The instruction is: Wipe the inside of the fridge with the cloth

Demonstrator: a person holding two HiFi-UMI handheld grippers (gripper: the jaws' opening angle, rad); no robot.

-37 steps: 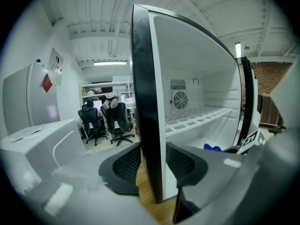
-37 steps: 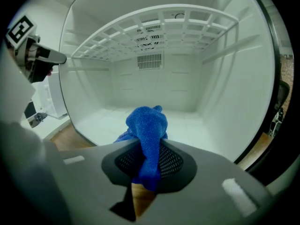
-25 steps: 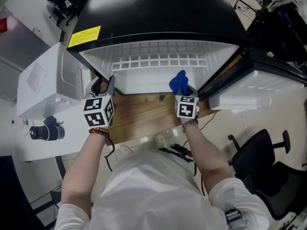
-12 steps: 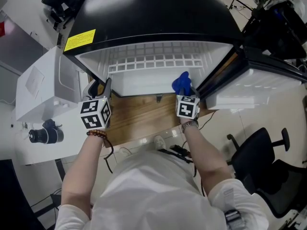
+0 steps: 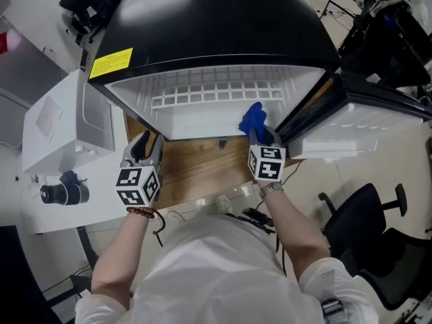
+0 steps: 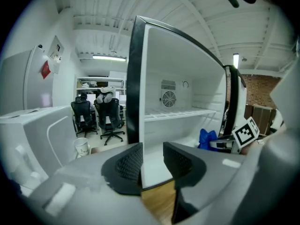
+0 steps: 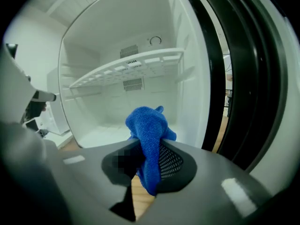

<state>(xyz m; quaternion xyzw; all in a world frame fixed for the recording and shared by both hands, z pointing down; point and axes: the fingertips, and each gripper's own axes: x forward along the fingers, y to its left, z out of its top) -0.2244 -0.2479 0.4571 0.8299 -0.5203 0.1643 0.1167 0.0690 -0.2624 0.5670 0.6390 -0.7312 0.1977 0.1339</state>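
Fridge [image 5: 216,39]: open, rear cut off in head view. Right gripper [image 7: 149,156]: angled down, clenched on blue cloth [image 7: 149,123]. Left gripper [image 6: 152,161]: angled down, empty, jaws apart, just been closing.

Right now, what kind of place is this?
Probably an office or lab workroom, not a home kitchen. Black swivel office chairs stand in the background, something like a black camera lens lies nearby, and the small black fridge with a white inside sits open on a wooden top.
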